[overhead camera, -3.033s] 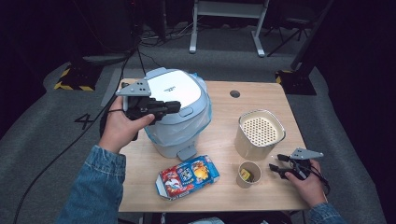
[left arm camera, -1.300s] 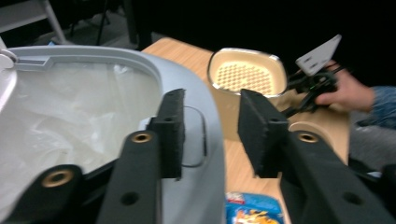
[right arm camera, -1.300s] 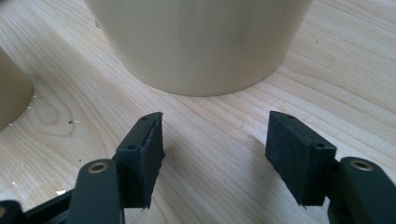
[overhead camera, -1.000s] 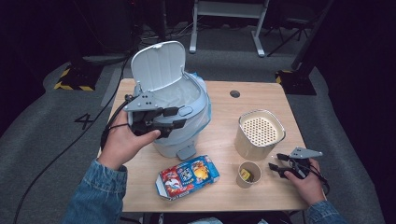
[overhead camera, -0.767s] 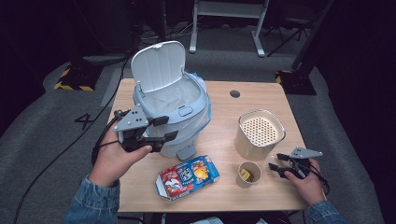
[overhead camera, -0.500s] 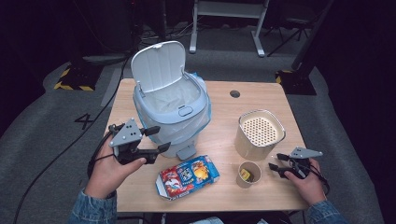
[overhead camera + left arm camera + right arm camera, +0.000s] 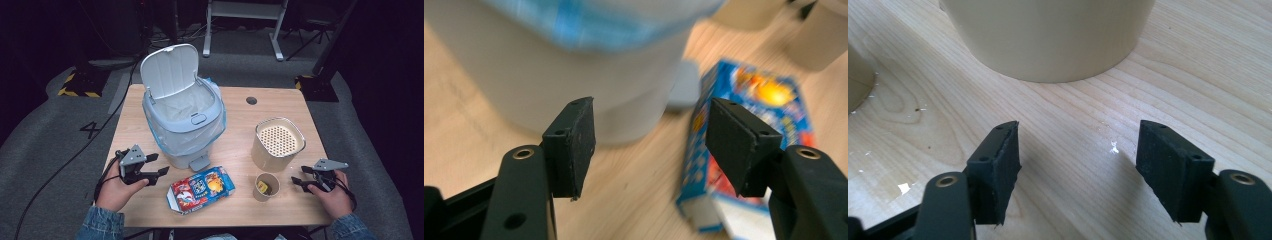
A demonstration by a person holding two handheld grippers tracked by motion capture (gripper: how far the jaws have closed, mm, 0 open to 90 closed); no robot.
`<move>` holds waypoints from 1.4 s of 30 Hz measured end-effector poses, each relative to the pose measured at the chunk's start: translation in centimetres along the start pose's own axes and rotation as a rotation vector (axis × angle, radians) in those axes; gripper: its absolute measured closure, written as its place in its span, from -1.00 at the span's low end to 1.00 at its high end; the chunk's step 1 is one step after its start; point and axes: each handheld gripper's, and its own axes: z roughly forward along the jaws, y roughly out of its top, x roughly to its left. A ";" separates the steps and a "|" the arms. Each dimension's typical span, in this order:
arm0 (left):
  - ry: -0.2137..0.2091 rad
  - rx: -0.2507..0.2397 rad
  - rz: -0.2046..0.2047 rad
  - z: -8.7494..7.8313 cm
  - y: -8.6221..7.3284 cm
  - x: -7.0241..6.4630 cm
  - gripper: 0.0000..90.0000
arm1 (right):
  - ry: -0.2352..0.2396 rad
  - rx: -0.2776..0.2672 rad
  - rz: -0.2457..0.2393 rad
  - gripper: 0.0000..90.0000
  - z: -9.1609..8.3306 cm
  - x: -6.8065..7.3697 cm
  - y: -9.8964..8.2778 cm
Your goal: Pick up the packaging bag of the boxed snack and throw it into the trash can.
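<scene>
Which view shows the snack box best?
The high view: the whole snack box lies flat on the table, in front of the bin. The left gripper view shows it blurred and partly behind a jaw.

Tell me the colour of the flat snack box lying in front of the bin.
The snack box is mostly blue with red and orange-yellow print; the high view shows it best.

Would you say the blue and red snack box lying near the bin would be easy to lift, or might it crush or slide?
The snack box lies flat, so it probably won't roll or tip. It looks like thin carton with one end flap open, so likely light and crushable. Its glossy print may slide on the wooden table.
</scene>
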 end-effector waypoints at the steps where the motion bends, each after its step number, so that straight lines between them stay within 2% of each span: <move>1: 0.006 0.013 -0.008 0.2 -0.5 0.2 -0.17 | 0.002 0.003 0.003 -0.22 -0.2 0.1 0.1; 3: 0.007 0.036 -0.029 0.6 -1.4 0.5 -0.17 | 0.014 0.005 0.010 -0.19 -0.5 0.2 0.3; 9: 0.068 0.115 -0.051 1.7 -3.8 1.8 -0.19 | 0.029 0.033 -0.004 -0.11 -1.2 0.5 0.9; 11: 0.077 0.128 -0.072 1.9 -4.2 1.9 -0.20 | 0.029 0.033 -0.009 -0.10 -1.4 0.7 1.0; 15: 0.102 0.166 -0.064 2.2 -4.5 2.3 -0.22 | 0.027 0.041 -0.019 -0.09 -1.8 1.1 1.2; 16: 0.101 0.173 -0.083 2.3 -4.6 2.3 -0.23 | 0.028 0.044 -0.015 -0.08 -1.8 1.2 1.3; 17: 0.123 0.199 -0.081 2.5 -4.8 2.3 -0.25 | 0.025 0.049 -0.001 -0.08 -2.0 1.3 1.3; 18: 0.123 0.199 -0.081 2.5 -4.8 2.3 -0.26 | 0.023 0.054 0.004 -0.08 -2.0 1.3 1.3; 20: 0.162 0.233 -0.048 2.7 -5.2 2.4 -0.28 | 0.024 0.056 0.008 -0.08 -2.1 1.3 1.3; 22: 0.166 0.212 -0.075 2.8 -5.4 2.4 -0.40 | 0.027 0.054 0.016 -0.08 -2.3 1.4 1.4; 24: 0.173 0.191 -0.069 2.8 -5.7 2.4 -0.43 | 0.025 0.051 0.015 -0.09 -2.5 1.5 1.6; 25: 0.178 0.163 -0.070 2.9 -5.9 2.4 -0.49 | 0.031 0.045 0.013 -0.09 -2.7 1.7 1.9; 32: 0.203 0.166 -0.088 3.1 -5.8 2.2 -0.50 | 0.037 0.030 0.023 -0.12 -3.4 2.2 3.2; 36: 0.203 0.167 -0.088 3.1 -5.8 2.2 -0.50 | 0.049 0.016 0.053 -0.16 -3.6 2.2 3.6; 37: 0.203 0.167 -0.088 3.1 -5.8 2.3 -0.50 | 0.067 0.004 0.071 -0.21 -3.8 2.1 4.0; 42: 0.203 0.167 -0.088 3.1 -5.8 2.3 -0.50 | 0.102 -0.049 0.054 -0.22 -4.9 2.6 5.4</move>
